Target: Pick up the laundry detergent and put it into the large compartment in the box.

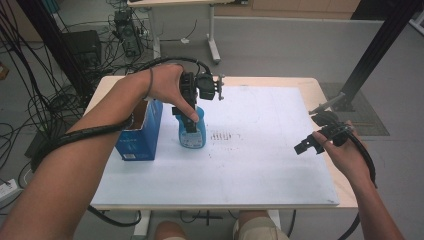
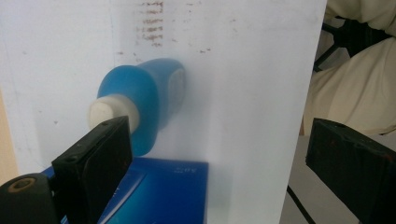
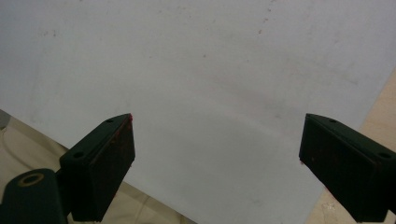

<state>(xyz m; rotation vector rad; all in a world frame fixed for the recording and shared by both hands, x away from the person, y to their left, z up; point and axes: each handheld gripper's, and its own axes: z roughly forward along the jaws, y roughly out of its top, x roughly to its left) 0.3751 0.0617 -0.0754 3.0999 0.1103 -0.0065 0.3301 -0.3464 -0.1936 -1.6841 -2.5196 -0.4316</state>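
Two black jaws of the left gripper (image 2: 219,158) stand spread wide above the translucent blue plastic bottle with the white cap (image 2: 140,100), empty between them, one jaw just beside the cap and the other well off to the side. To take the bottle well, I judge the gripper should shift sideways until the cap or neck sits midway between the jaws, then come straight down and close gently, since a push from one jaw alone could tip a tall, narrow bottle. In the high view the bottle (image 1: 192,131) stands upright on the white sheet covering the table (image 1: 280,165), just beside an open-topped blue cardboard box (image 1: 142,135) to its left; whether they touch I cannot tell. Its body is rounded, holds blue liquid, and bears a pale label on the front. The right gripper (image 3: 217,158) hovers low over the table's right edge, jaws apart, holding nothing.
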